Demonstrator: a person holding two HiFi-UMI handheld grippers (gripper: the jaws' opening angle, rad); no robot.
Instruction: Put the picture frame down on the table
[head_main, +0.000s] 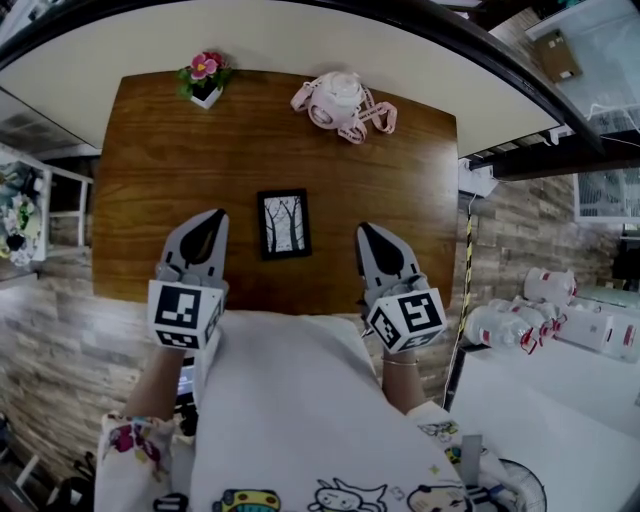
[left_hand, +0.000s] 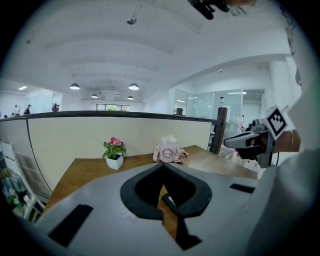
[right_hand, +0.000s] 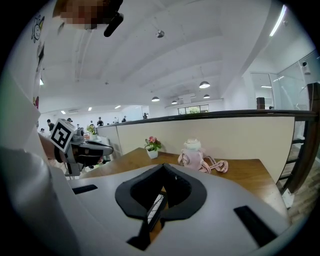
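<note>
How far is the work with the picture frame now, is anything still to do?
Done: the picture frame lies flat on the table, touching neither gripper. In hand: nothing; the left gripper and right gripper are shut and empty, either side of it. Left: seemingly nothing.

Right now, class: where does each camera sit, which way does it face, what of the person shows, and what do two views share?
Head view: on the head, facing steeply down at the table and picture frame; forearms, left gripper and right gripper show.
Left gripper view: on the left gripper, facing along its shut jaws across the table; right gripper at right.
Right gripper view: on the right gripper, facing the same way; left gripper at left.
Both gripper views share flower pot and pink bottle.
</note>
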